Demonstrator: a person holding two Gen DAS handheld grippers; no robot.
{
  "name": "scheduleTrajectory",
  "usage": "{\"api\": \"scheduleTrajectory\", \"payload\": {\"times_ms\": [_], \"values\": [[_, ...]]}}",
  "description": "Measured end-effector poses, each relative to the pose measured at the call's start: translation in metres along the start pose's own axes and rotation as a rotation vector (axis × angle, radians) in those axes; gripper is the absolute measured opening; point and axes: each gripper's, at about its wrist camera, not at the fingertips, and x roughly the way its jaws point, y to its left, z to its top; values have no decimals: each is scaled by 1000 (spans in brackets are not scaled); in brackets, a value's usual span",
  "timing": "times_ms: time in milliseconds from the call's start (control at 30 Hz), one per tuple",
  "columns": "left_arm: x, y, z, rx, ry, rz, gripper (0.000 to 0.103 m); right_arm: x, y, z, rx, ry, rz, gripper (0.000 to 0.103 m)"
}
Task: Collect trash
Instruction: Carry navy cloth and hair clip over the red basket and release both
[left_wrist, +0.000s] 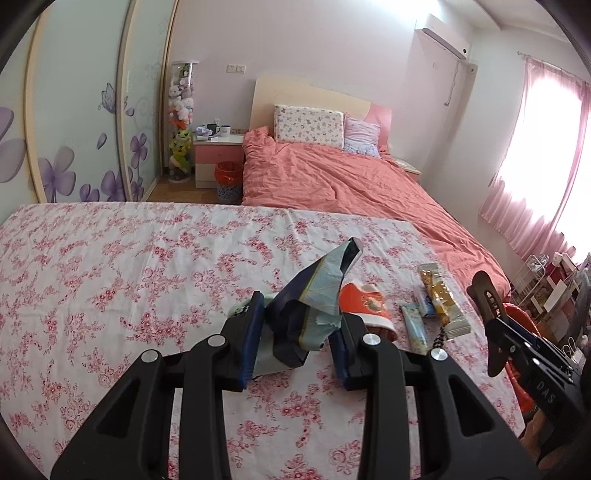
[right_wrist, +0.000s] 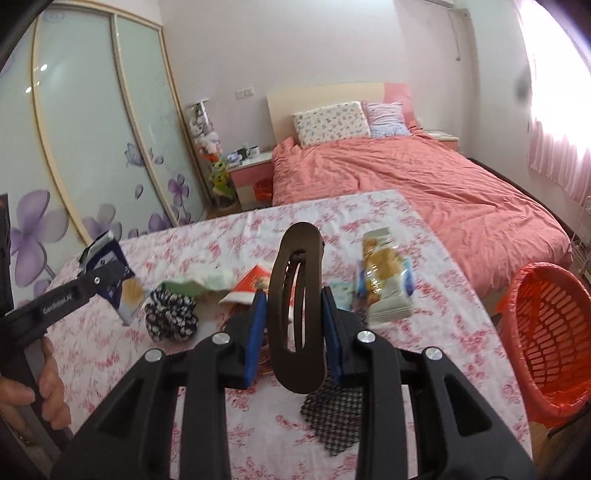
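Observation:
My left gripper (left_wrist: 297, 332) is shut on a crumpled blue and pale green wrapper (left_wrist: 314, 295), held above the floral tablecloth (left_wrist: 110, 277). My right gripper (right_wrist: 295, 317) is shut on a brown hair claw clip (right_wrist: 297, 310), which stands upright between the blue pads. On the table lie an orange packet (left_wrist: 364, 302), a yellow snack wrapper (right_wrist: 384, 273), a small blue wrapper (left_wrist: 413, 326), a crumpled green tissue (right_wrist: 199, 284) and a black and white scrunchie (right_wrist: 170, 314). An orange plastic basket (right_wrist: 550, 332) stands off the table's right edge.
A black mesh piece (right_wrist: 332, 417) lies on the table under my right gripper. A bed with a salmon cover (left_wrist: 351, 184) stands behind the table. A small bin (left_wrist: 229, 181) sits by the nightstand. A wire rack (left_wrist: 535, 280) stands at the right.

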Motion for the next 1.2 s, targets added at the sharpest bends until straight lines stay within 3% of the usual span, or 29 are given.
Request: {"api": "scheduleTrajectory", "payload": {"times_ms": [467, 800, 1200], "values": [[2, -84, -1, 98, 3, -122, 34, -52, -72, 5, 42, -96, -143, 30], [12, -182, -19, 211, 28, -297, 34, -85, -150, -4, 123, -144, -264, 30], [40, -282, -46, 313, 105, -478, 34, -100, -251, -29, 263, -132, -365, 30]]}}
